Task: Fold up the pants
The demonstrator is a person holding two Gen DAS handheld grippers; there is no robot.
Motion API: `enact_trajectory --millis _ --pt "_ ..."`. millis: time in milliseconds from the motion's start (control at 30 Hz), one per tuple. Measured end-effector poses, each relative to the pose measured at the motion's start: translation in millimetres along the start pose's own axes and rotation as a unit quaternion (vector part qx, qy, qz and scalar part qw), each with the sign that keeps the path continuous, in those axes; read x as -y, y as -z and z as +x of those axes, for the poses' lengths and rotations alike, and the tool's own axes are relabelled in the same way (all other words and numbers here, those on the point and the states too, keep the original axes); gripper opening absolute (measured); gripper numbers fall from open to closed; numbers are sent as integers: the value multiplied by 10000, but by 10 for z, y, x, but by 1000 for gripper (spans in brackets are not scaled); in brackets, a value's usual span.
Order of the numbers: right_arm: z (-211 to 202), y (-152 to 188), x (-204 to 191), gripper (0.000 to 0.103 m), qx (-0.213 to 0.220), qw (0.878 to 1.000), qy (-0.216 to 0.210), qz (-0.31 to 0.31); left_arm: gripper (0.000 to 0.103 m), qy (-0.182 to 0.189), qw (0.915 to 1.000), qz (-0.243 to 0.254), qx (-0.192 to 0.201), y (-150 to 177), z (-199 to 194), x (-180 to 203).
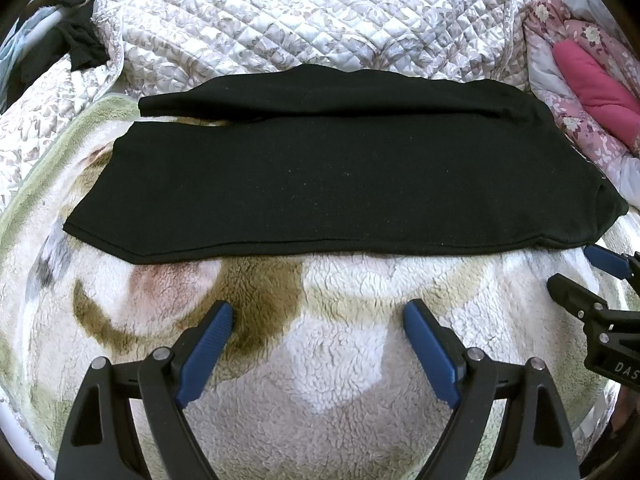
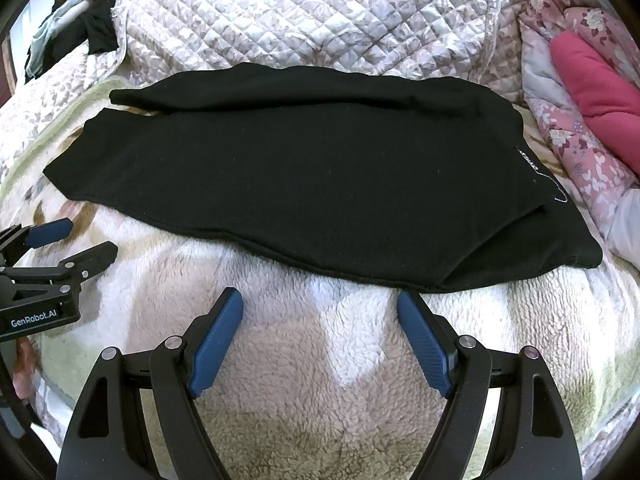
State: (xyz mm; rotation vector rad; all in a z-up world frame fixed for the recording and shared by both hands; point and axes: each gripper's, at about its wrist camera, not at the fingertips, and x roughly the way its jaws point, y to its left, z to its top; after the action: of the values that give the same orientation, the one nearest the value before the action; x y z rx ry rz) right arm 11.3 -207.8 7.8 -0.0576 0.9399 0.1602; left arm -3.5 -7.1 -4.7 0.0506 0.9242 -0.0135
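Note:
Black pants [image 1: 332, 176] lie flat across a fluffy blanket [image 1: 328, 320], legs side by side and pointing left, waist at the right; they also show in the right wrist view [image 2: 312, 184], with a small label near the waist. My left gripper [image 1: 318, 316] is open and empty, hovering over the blanket just in front of the pants' near edge. My right gripper [image 2: 320, 304] is open and empty, close to the near edge by the waist end. Each gripper shows in the other's view: the right one [image 1: 588, 272] and the left one [image 2: 76, 240].
A quilted floral bedspread [image 1: 304, 20] rises behind the pants. A pink floral duvet with a pink cushion [image 1: 592, 92] lies at the right. Dark clothes [image 1: 76, 48] hang at the far left. The patterned fluffy blanket [image 2: 320, 380] covers the near area.

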Motion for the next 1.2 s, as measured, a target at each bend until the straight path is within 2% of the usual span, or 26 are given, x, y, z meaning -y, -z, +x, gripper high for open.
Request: enact_trajectory --millis 433,1200 --pt "34 -73 28 80 -293 9995 -126 -72 90 4 10000 6 3 -12 -6 10" --pt "21 -3 42 81 90 9996 -262 -87 90 11 10000 11 41 -60 -30 40"
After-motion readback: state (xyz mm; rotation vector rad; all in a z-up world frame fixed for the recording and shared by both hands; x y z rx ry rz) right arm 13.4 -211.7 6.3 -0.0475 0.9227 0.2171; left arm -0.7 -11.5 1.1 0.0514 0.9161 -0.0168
